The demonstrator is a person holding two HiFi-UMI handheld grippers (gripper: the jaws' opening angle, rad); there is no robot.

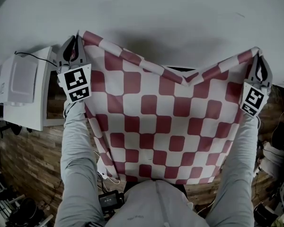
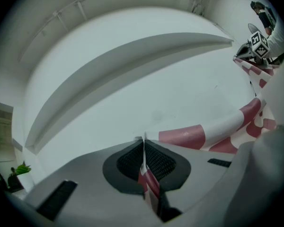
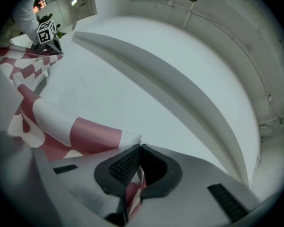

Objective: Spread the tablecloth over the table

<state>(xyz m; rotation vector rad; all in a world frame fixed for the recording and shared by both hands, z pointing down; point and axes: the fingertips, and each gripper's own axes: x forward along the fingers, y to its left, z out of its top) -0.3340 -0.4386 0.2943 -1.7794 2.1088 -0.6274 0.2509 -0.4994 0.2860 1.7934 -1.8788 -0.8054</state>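
Head view — limp checked tablecloth (image 1: 156, 122) clamped in left tool (image 1: 75, 42), right tool (image 1: 260, 61).

**Light and image quality: dim, flat, washed-out colour; heavy fisheye in both gripper views.**

In your head view the light is soft and diffuse. The tablecloth (image 1: 151, 126) throws a broad, fuzzy-edged shadow onto the white table (image 1: 189, 13) toward 12 o'clock. The frame darkens at the corners, worst at 10 and 7 o'clock. Your two gripper views sit inside a black circular border, and they bow the table's straight edge into an arc. Their nearest foreground at 6 o'clock is soft, while farther surfaces read sharper. Your right gripper view catches small bright ceiling lights at 11 o'clock, and detail at 10 o'clock is squeezed by edge distortion.
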